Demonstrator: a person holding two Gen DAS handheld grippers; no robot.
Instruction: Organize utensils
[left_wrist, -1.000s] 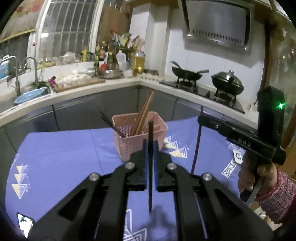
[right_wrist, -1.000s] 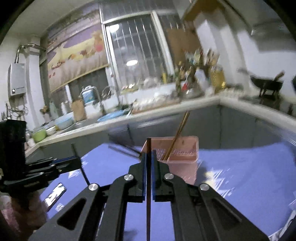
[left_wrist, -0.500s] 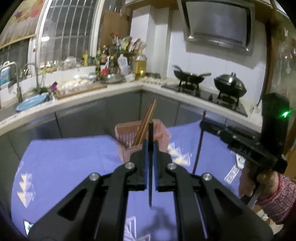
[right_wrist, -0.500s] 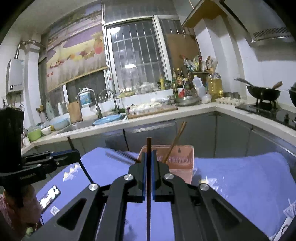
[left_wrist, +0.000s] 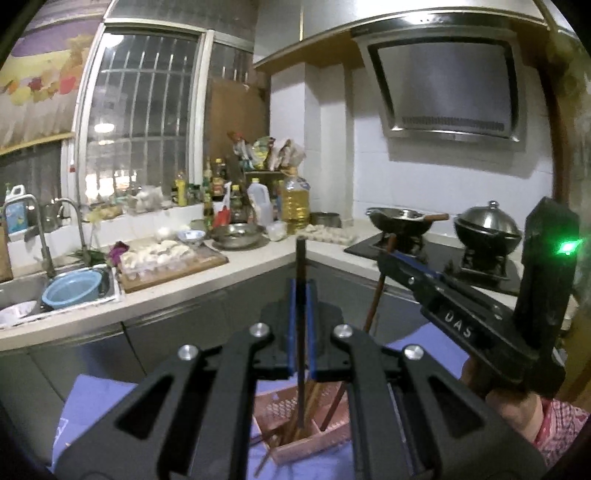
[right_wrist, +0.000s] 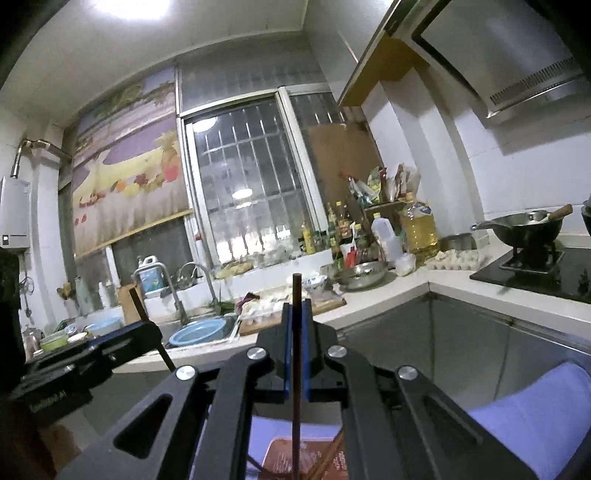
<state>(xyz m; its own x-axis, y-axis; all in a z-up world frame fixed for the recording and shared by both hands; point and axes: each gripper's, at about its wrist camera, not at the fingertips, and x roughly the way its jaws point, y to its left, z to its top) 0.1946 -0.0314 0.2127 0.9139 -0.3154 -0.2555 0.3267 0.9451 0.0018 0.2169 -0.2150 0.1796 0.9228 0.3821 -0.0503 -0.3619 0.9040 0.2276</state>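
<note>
My left gripper (left_wrist: 302, 286) is shut on a dark chopstick (left_wrist: 301, 258) held upright; its lower end shows over the pink basket (left_wrist: 321, 445), which holds several chopsticks. My right gripper (right_wrist: 295, 308) is shut on a dark brown chopstick (right_wrist: 295, 288), also upright, with the basket (right_wrist: 280, 458) under its lower end. In the left wrist view, the right gripper (left_wrist: 388, 258) is at the right, with its brown chopstick (left_wrist: 375, 299) slanting down to the basket. In the right wrist view, the left gripper (right_wrist: 147, 330) is at the left.
The basket stands on a table with a blue cloth (left_wrist: 88, 398). Beyond it runs an L-shaped counter (left_wrist: 207, 284) with a sink and blue basin (left_wrist: 72, 291), a cutting board of dumplings, bottles, and a stove with a wok (left_wrist: 402, 218). A hand in a plaid sleeve (left_wrist: 554, 424) holds the right gripper.
Both grippers have risen with their chopsticks and moved toward the basket. It has dropped from the middle of each view to the bottom, under the chopsticks.
</note>
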